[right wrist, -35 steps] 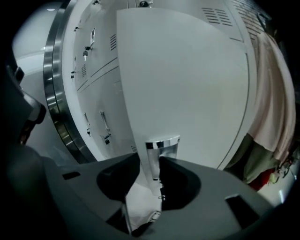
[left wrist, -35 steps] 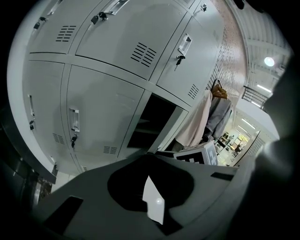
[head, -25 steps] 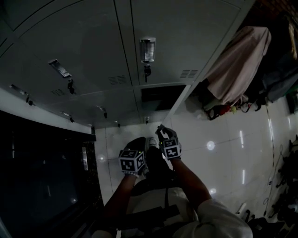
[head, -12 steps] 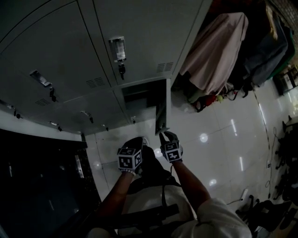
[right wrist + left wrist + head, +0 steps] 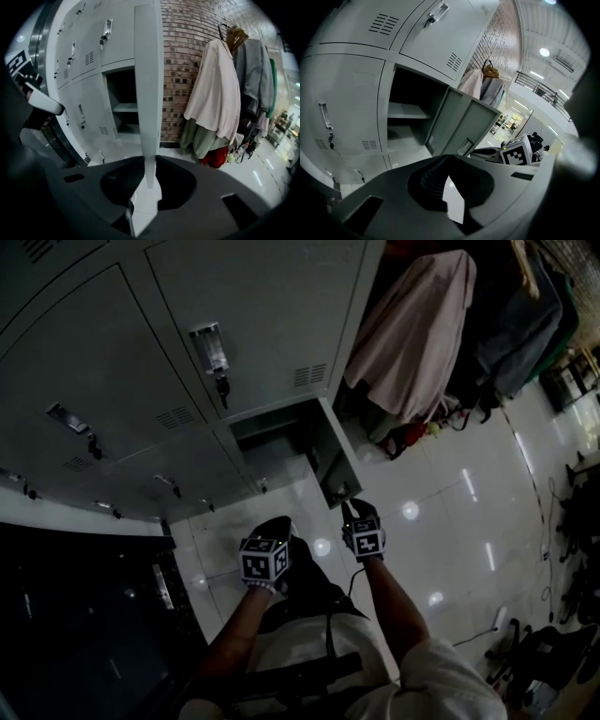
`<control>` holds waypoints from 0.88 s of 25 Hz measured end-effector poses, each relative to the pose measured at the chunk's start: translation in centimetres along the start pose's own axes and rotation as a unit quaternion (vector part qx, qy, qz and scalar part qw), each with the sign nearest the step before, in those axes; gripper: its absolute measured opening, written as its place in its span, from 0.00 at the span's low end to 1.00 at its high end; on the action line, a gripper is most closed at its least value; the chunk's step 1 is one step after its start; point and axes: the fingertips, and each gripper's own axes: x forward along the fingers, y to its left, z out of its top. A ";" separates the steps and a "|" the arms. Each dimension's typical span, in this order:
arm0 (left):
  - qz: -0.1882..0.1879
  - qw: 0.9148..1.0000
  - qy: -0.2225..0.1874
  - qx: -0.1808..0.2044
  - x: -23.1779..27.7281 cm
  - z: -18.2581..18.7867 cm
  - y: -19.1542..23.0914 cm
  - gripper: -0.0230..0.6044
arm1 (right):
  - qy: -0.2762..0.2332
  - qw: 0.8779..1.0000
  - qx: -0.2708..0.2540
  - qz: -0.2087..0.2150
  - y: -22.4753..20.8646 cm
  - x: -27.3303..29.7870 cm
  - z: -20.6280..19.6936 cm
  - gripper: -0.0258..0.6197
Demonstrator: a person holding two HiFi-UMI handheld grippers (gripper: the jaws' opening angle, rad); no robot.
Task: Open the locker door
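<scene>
The bottom locker's grey door [image 5: 336,460] stands swung out from its dark compartment [image 5: 272,437]. My right gripper [image 5: 352,510] is at the door's free edge. In the right gripper view that thin edge [image 5: 149,93] runs upright between the jaws of the right gripper [image 5: 149,176], which are still closing and press on it. My left gripper [image 5: 277,526] hangs to the left of it, above my shoe, holding nothing. Its own view shows the left gripper [image 5: 447,187] with fingers meeting, the open door [image 5: 459,126] and an empty shelf beyond.
Shut lockers with handles and keys [image 5: 211,343] fill the wall above and to the left. Coats [image 5: 412,329] hang on a brick wall [image 5: 180,56] right of the lockers, with small things on the glossy tiled floor [image 5: 450,521] beneath. A dark panel [image 5: 75,615] stands at left.
The locker door has swung from barely ajar to wide open. My right gripper came back and to the right with its edge. The left gripper has hardly moved.
</scene>
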 end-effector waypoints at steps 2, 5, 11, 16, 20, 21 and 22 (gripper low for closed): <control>-0.002 1.000 0.001 0.002 0.1 0.1 -0.1 0.03 | 0.004 1.000 0.011 -0.018 -1.7 0.0 -0.1 0.17; -0.003 1.000 0.002 0.004 0.0 0.2 -0.2 0.03 | 0.003 0.999 0.037 -0.033 -3.8 0.0 0.1 0.15; 0.000 1.000 0.004 0.006 -0.1 0.0 -0.3 0.03 | -0.003 0.996 0.073 -0.049 -8.3 0.3 1.4 0.09; 0.004 1.000 0.008 0.000 0.0 -0.3 -0.1 0.03 | -0.003 0.996 0.073 -0.060 -10.1 0.5 2.1 0.09; 0.011 1.000 0.007 -0.002 0.1 -0.3 0.2 0.03 | -0.007 0.996 0.073 -0.060 -9.6 0.4 2.2 0.09; 0.011 1.000 0.006 -0.002 0.0 -0.2 0.1 0.03 | -0.008 0.995 0.072 -0.062 -9.4 0.3 2.2 0.10; 0.012 1.000 0.005 -0.002 0.0 -0.2 0.1 0.03 | -0.009 0.995 0.072 -0.064 -9.2 0.0 2.2 0.11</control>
